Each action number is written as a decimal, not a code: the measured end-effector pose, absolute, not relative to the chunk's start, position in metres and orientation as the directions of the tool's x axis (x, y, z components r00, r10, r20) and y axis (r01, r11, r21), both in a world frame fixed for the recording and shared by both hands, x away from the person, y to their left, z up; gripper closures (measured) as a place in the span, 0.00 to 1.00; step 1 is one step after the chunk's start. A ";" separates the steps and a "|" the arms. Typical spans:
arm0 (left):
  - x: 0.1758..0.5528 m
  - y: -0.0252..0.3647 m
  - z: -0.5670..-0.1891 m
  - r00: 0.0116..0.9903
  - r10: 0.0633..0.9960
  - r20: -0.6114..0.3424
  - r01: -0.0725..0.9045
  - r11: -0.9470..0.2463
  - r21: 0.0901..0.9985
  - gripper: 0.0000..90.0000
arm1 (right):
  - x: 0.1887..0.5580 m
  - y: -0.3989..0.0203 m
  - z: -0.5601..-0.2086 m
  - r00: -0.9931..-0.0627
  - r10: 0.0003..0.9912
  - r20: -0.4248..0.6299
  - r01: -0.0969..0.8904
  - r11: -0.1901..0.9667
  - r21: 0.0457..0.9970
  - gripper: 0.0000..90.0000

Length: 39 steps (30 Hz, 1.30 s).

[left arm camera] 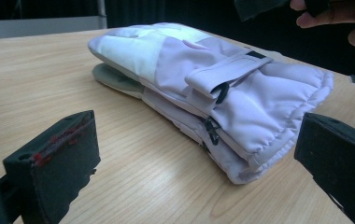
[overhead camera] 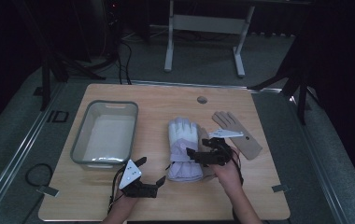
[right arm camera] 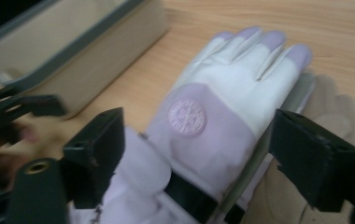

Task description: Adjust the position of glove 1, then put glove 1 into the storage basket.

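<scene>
Grey-rimmed bin (overhead camera: 104, 134) sits at the left of the tabletop (overhead camera: 161, 205), nothing in it that I can make out. My left tool (overhead camera: 151, 173) rests low just in front of the bin, jaws wide and holding nothing, aimed across at the cuff end of the lilac-and-white padded glove (overhead camera: 184, 149). In the left gripper view that cuff (left arm camera: 278, 121) lies between the two black jaws but farther off, untouched; a second padded layer shows beneath the top one, so this looks like a stacked pair. At centre the glove lies flat, fingers pointing away from me. My right tool (overhead camera: 199, 153) hovers over its wrist strap, jaws spread wide to either side of the glove body in the right gripper view, not yet closed on it. To its right a thin tan glove (overhead camera: 237, 134) lies flat, and another tan piece (right arm camera: 339, 112) peeks from under the padded one. Judgement: the step is gripping the padded glove. Best to drop the right tool squarely onto the cuff, pinch both layers together, and keep clear of the tan piece beneath so it does not drag along.
</scene>
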State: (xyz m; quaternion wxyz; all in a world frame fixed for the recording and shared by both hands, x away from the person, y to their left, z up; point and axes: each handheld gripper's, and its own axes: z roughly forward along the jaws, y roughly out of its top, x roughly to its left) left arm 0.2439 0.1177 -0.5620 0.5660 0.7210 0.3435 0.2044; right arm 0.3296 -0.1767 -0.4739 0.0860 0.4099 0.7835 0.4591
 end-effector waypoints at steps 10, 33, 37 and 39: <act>0.244 0.112 -0.558 0.703 0.710 -0.048 0.276 -0.210 0.938 0.00 | 0.329 -0.205 -0.475 -0.793 0.609 0.021 0.338 0.411 0.846 0.19; 0.255 0.088 -0.518 0.755 0.634 -0.167 0.374 -0.207 0.904 0.00 | 0.332 -0.216 -0.474 -0.802 0.582 0.131 0.404 0.368 0.837 0.23; 0.255 0.082 -0.513 0.748 0.647 -0.149 0.376 -0.228 0.898 0.00 | 0.333 -0.216 -0.473 -0.788 0.610 0.086 0.393 0.391 0.832 0.44; 0.254 0.075 -0.508 0.763 0.634 -0.126 0.366 -0.262 0.893 0.00 | 0.337 -0.216 -0.474 -0.761 0.642 0.087 0.413 0.378 0.828 0.57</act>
